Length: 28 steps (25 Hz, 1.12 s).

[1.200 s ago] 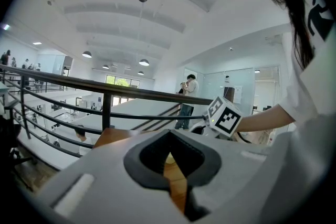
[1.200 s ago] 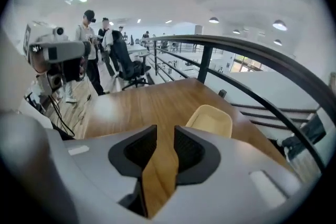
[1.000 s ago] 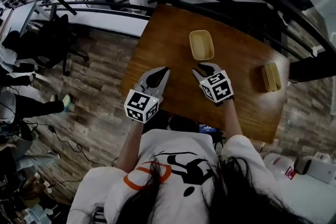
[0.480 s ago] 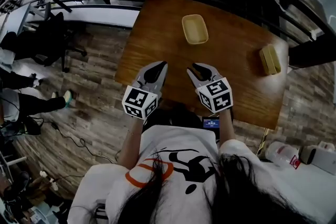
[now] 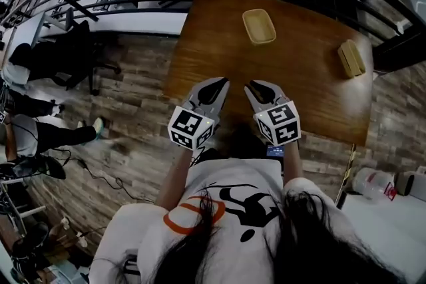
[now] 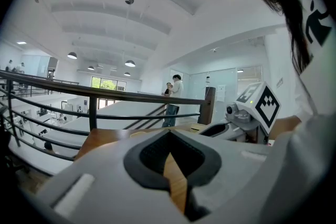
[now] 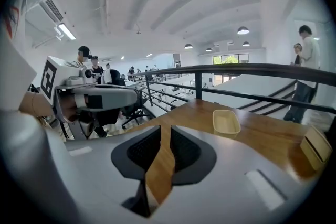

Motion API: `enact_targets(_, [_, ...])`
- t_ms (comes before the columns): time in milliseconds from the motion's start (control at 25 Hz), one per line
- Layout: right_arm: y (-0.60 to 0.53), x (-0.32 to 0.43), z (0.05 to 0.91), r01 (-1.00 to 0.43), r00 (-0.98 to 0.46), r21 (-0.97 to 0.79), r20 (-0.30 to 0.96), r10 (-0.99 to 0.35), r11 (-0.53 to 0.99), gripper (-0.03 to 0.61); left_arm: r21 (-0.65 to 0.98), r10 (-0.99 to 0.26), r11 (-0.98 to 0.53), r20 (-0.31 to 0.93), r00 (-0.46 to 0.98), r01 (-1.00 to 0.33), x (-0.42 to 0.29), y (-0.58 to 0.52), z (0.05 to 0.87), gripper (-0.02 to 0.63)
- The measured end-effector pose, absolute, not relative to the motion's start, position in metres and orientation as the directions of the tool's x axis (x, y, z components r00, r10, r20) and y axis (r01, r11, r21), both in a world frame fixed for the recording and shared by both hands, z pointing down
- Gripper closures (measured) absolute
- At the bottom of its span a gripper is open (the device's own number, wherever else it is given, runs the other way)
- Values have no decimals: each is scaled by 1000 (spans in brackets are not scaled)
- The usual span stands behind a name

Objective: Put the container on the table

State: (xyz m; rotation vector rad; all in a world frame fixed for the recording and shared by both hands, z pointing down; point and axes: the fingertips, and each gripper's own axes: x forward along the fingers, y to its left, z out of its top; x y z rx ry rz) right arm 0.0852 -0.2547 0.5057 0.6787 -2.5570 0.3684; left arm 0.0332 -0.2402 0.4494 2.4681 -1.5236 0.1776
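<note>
The person is hovering the left gripper, tips meeting on nothing, and the right gripper, barely parted and empty, over the brown wooden table, seemingly idle since the shallow yellow plastic container is already sitting on its far side.

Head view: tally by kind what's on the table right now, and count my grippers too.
Open yellow container: 1
Tan flat item, far right: 1
Grippers: 2, the left gripper and the right gripper
Total: 4
</note>
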Motion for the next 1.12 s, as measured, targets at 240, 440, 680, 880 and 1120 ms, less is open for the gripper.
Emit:
enact_targets(240, [-199, 51, 498, -545, -773, -154, 473, -423, 824, 499, 129, -858, -447, 219, 465, -885, 0, -178, 446, 612])
enact_targets(440, [-149, 33, 498, -574, -763, -177, 470, -444, 799, 501, 144, -843, -476, 206, 497, -868, -19, -134, 447, 612])
enact_targets(680, [-91, 25, 503, -608, -738, -175, 485, -470, 775, 507, 169, -817, -522, 181, 547, -836, -21, -87, 450, 612])
enact_targets(880, [-59, 31, 498, -626, -718, -148, 493, -492, 766, 509, 197, -802, -544, 163, 575, -815, -12, -60, 450, 612])
enact_targets(1120, [-39, 41, 489, -634, -709, -125, 488, -509, 763, 518, 204, -794, -561, 142, 591, -803, 0, -42, 446, 612])
